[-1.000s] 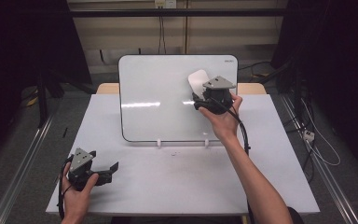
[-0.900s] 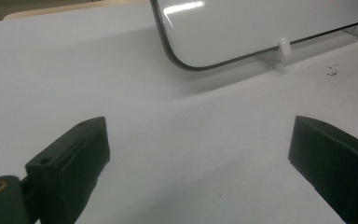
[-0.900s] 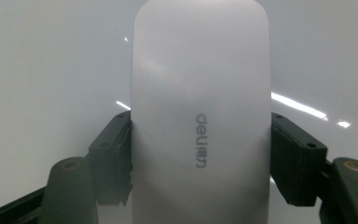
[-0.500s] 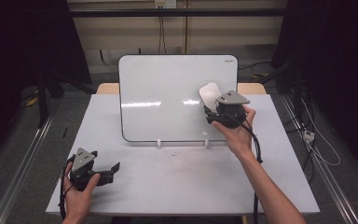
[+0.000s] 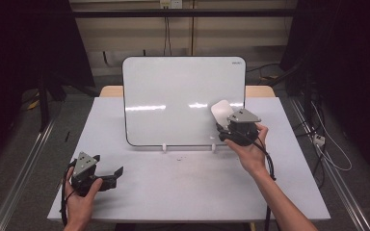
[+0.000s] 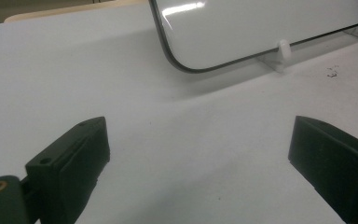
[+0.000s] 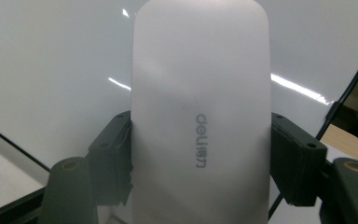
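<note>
Nearest to me, my left claw (image 5: 107,176) sits low over the front left corner of the white surface (image 5: 188,192), gripped in my left hand (image 5: 79,199). Its jaws are spread wide with nothing between them. The left claw's own view shows both black jaws over bare surface, and beyond them the rounded lower corner of the whiteboard (image 6: 261,28) with one of its small white feet (image 6: 283,50) and a few dark specks (image 6: 332,71) on the surface near it. From the high view those specks are only a faint smudge.

Farther out on the right, my right hand (image 5: 251,154) holds my right claw (image 5: 223,126) up against the lower right part of the whiteboard (image 5: 173,96). It is pinching a white eraser (image 5: 220,111), clamped at both sides. The high view shows the eraser only as a pale oval; the right claw's view shows its smooth back and the grey "deli" lettering on the eraser (image 7: 200,112), with the glossy board right behind it. I cannot tell whether the eraser touches the board.

The whiteboard stands upright on its feet toward the back of the surface, its face blank apart from light glare.

Compared with a second ago, my right claw and the eraser have come lower down the board's right side, from near the upper right corner. My left claw has stayed put.
</note>
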Tool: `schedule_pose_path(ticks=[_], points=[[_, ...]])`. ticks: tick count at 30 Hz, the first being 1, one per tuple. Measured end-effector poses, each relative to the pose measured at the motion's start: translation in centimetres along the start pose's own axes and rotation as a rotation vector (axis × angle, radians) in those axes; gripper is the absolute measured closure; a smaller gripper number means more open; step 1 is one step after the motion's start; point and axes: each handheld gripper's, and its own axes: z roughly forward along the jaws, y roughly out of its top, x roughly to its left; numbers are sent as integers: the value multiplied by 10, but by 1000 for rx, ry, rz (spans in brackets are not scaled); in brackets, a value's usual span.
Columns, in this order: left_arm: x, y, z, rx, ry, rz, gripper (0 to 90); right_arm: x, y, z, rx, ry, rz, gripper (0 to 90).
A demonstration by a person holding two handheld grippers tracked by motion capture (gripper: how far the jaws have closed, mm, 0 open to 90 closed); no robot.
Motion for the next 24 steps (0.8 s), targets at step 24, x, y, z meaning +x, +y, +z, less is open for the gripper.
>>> schedule_pose_path(ticks=[24], points=[[-1, 1, -2, -3, 7, 1, 52, 5, -23, 17, 55, -75, -70, 316]])
